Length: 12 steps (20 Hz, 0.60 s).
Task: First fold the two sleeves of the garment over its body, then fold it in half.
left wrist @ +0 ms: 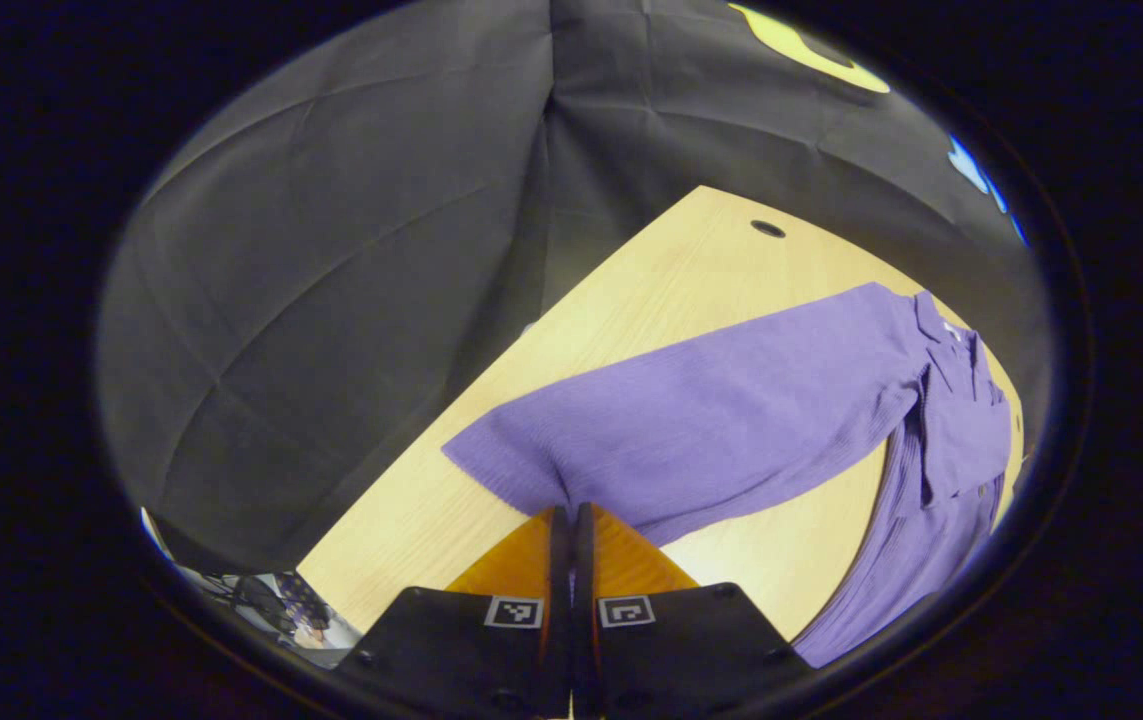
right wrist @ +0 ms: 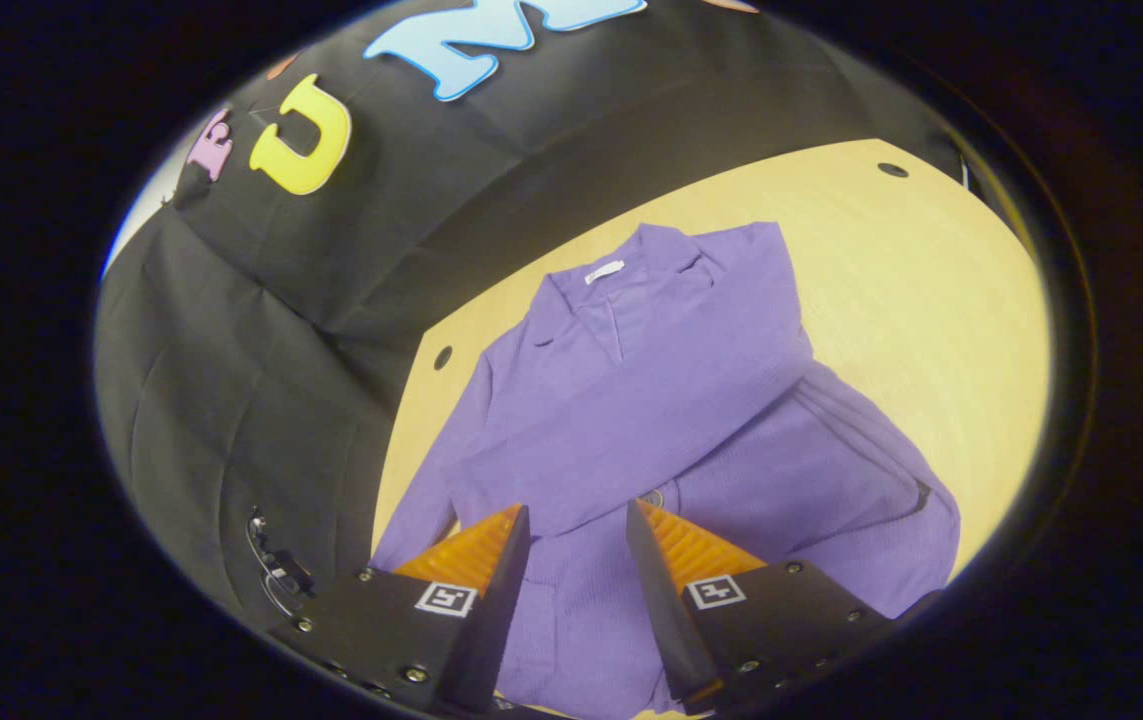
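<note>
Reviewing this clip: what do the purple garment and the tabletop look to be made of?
Garment: looks like a soft ribbed knit, matte; fine parallel ribs run along the sleeve and it drapes limply. Which fibre, I cannot tell.
Table: looks like light wood or a wood-look laminate, smooth with a slight sheen; faint straight grain lines show.

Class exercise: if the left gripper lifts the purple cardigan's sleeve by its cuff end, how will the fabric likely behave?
The sleeve looks like soft ribbed knit lying flat on the table, so it will probably droop rather than hold shape. The left gripper pinches only its edge, so the far part may drag. The cardigan likely won't slide easily on wood.
</note>
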Motion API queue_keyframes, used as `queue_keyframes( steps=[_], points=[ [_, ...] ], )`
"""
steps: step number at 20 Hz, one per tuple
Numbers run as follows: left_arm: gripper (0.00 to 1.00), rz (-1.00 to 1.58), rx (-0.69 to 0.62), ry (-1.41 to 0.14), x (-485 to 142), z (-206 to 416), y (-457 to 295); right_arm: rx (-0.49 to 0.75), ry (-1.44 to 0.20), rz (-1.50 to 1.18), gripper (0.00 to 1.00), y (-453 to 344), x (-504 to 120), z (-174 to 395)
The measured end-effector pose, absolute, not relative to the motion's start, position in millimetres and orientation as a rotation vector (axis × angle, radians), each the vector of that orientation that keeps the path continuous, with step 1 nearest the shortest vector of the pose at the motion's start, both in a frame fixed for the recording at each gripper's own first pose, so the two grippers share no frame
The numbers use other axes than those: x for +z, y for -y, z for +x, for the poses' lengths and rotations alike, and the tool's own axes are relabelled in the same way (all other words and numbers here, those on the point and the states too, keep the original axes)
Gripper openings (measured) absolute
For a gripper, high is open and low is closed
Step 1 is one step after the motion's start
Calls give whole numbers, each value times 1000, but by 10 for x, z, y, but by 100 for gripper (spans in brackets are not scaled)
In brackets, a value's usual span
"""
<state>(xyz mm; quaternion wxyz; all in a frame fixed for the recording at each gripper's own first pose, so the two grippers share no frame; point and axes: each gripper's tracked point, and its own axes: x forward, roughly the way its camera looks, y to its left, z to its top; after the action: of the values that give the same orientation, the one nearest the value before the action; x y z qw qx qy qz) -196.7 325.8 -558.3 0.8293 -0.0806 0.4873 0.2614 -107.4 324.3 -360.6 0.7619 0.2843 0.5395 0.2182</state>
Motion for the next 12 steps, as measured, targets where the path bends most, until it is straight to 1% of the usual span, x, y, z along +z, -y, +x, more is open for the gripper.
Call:
queue_keyframes(
  steps=[4, 9, 12],
  points=[
    [6, -143, 532, -1003, -5376, -1757, -3213, 465, -1153, 625, 62, -3115, -3578, -1013],
    [6, -126, 476, -905, -4959, -1150, -3000, 441, -1150, 636, 62, -2879, -3614, -1021],
    [6, -100, 409, -846, -4635, -773, -2709, 425, -1147, 646, 62, -2726, -3638, -1034]
  ],
)
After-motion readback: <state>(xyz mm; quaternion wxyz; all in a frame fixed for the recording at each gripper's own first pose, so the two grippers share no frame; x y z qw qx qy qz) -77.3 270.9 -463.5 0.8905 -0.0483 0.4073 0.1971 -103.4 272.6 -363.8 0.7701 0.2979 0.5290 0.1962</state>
